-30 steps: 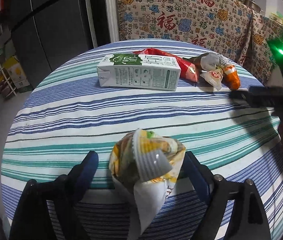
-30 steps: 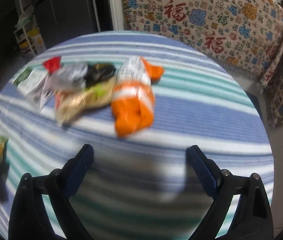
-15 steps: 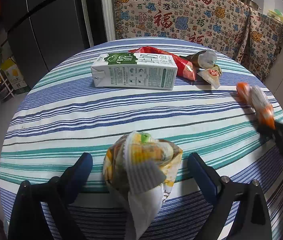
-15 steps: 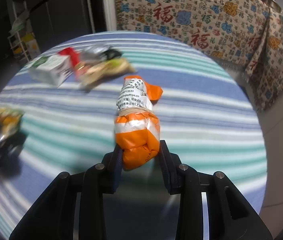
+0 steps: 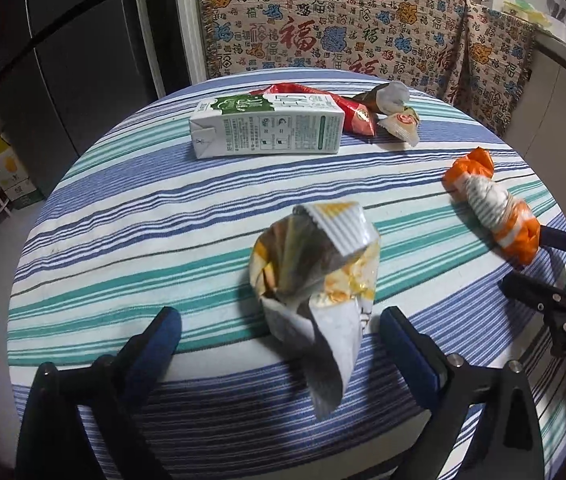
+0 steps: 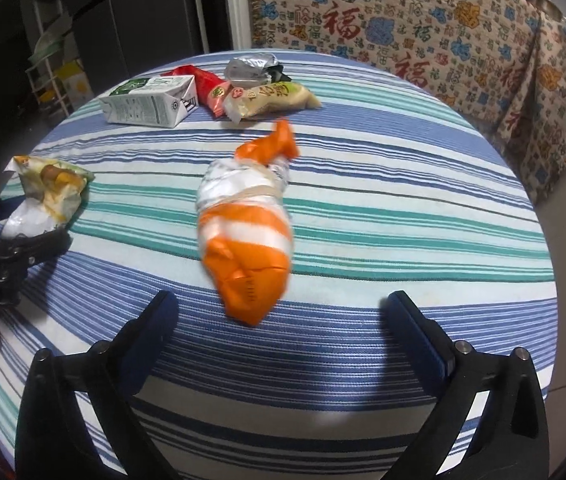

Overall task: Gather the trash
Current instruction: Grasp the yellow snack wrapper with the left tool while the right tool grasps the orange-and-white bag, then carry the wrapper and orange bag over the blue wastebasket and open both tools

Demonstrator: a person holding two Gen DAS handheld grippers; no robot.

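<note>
Right gripper (image 6: pixel 279 320) spread wide, nothing pinched; the orange-and-white crumpled plastic wrapper (image 6: pixel 245 236) lies on the blue-green striped tablecloth (image 6: pixel 403 208) just ahead, between the finger lines but clear of both pads. Left gripper (image 5: pixel 279 332) also spread; the yellow-and-silver crinkled snack bag (image 5: pixel 315 272) sits between its blue fingers, untouched. White-green milk carton (image 5: pixel 267 130) and red foil wrapper (image 5: pixel 355 114) lie far side.
</note>
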